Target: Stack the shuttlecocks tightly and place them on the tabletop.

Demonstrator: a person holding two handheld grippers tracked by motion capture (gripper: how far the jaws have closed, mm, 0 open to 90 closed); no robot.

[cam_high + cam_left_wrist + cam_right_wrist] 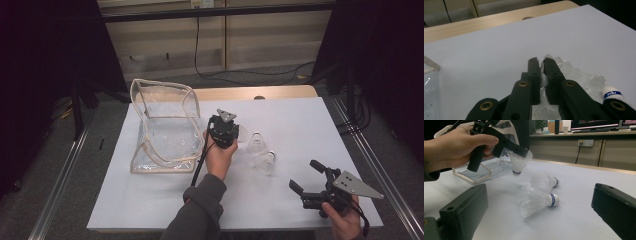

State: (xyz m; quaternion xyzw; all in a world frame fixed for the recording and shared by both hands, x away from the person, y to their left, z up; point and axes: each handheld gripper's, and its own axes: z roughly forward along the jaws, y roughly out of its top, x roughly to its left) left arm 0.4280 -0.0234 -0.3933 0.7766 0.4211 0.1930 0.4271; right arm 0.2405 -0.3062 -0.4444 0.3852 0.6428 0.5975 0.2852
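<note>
- A clear pouch (162, 131) lies open, nothing visible inside.
- The left gripper (541, 65) pinches a shuttlecock's (519, 162) skirt, lifted beside the pouch.
- The right gripper (306, 176) gapes, released.

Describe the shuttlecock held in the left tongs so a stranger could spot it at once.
Start at the clear plastic bag on the white table. Just right of it, the left tongs pinch a white shuttlecock by its skirt, cork down, off the table. The other two shuttlecocks lie on their sides.
</note>
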